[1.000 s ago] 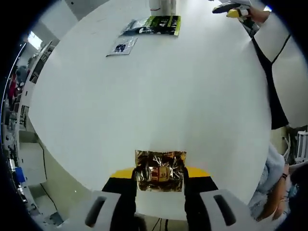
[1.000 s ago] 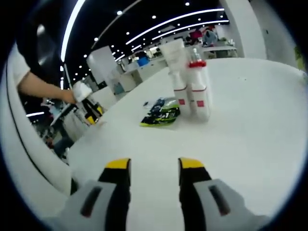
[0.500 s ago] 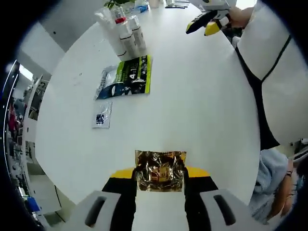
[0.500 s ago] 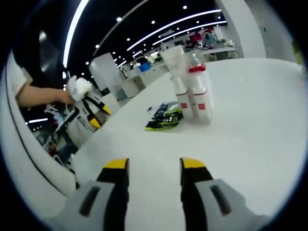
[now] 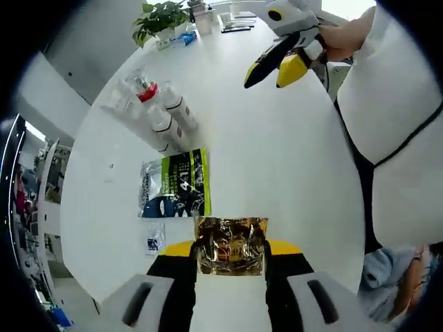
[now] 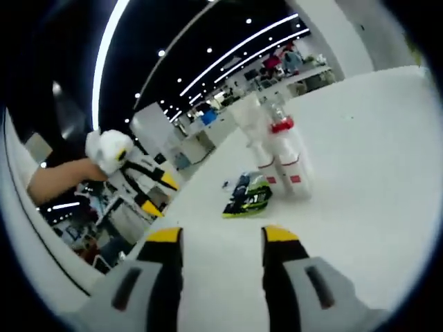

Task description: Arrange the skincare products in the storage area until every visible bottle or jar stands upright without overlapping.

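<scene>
While the left hand-held gripper (image 5: 230, 254) clamps a crinkled gold foil sachet (image 5: 230, 245), the right hand-held gripper (image 6: 216, 238) gapes empty; white bottles (image 6: 282, 158) stand upright on the counter (image 6: 374, 159).

Crinkled glossy gold foil sachet (image 5: 230, 245); smooth matt white table (image 5: 277, 166).

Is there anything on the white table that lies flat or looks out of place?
Yes. Beside the upright bottles, a green-black pouch and a small sachet lie flat on the table. The left hand-held gripper holds a crinkled gold foil packet.
</scene>
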Motion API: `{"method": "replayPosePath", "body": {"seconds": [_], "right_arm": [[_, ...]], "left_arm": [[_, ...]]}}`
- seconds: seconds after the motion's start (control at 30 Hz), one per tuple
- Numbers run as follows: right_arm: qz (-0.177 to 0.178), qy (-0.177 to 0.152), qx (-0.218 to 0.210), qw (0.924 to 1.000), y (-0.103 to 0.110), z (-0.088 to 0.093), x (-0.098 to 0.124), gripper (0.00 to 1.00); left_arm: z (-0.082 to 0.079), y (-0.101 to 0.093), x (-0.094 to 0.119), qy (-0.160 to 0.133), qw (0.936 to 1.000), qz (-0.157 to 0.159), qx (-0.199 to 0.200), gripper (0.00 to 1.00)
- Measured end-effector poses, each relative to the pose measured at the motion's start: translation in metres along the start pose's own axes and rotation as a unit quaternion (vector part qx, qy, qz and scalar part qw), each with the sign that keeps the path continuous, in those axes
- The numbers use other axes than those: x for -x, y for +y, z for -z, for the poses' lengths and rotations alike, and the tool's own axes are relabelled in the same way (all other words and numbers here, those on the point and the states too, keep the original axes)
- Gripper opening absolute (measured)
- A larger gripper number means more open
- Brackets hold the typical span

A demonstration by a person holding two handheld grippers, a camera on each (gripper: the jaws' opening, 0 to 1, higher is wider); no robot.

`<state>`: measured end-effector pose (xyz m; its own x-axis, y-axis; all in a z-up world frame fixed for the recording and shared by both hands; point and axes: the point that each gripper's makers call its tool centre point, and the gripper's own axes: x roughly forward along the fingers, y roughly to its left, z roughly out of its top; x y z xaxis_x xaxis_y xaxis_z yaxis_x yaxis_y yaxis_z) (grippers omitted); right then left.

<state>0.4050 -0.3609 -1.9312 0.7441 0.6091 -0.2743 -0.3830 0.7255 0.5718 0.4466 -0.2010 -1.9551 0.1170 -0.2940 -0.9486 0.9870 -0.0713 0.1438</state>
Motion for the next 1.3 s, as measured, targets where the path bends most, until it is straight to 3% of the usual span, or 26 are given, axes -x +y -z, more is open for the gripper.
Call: {"method": "replayPosePath", "body": {"seconds": [0.17,0.37,0.67,0.8,0.93,1.03,1.1,1.27,1.3], "right_arm": [[-0.038,0.009,-0.04,0.9984,0.021,-0.006,-0.013,0.44],[-0.064,0.039,-0.069,0.9948,0.039,0.007,-0.02,0.38],[-0.065,0.062,-0.104,0.9905,0.043,0.018,-0.021,0.28],[-0.066,0.067,-0.122,0.9881,0.044,0.019,-0.02,0.18],[-0.078,0.073,-0.143,0.9839,0.05,0.02,-0.018,0.04],[-0.071,0.073,-0.146,0.9841,0.048,0.021,-0.017,0.02],[-0.078,0.071,-0.171,0.9796,0.049,0.021,-0.015,0.01],[-0.084,0.06,-0.175,0.9792,0.049,0.017,-0.011,0.0],[-0.089,0.055,-0.181,0.9779,0.049,0.014,-0.01,0.0]], "left_arm": [[-0.039,-0.015,0.0,-0.023,0.9997,0.001,-0.003,0.39],[-0.072,-0.029,0.002,-0.045,0.9989,0.001,-0.014,0.39],[-0.115,-0.055,0.001,-0.062,0.9968,0.008,-0.051,0.39],[-0.13,-0.063,0.003,-0.069,0.9954,0.012,-0.065,0.39],[-0.135,-0.066,0.003,-0.069,0.9945,0.01,-0.077,0.38],[-0.135,-0.066,0.003,-0.069,0.9942,0.009,-0.082,0.38],[-0.135,-0.067,0.004,-0.073,0.9942,0.009,-0.079,0.39],[-0.138,-0.065,0.007,-0.104,0.9934,0.0,-0.049,0.42],[-0.136,-0.064,0.008,-0.117,0.9931,0.003,-0.015,0.44]]}}
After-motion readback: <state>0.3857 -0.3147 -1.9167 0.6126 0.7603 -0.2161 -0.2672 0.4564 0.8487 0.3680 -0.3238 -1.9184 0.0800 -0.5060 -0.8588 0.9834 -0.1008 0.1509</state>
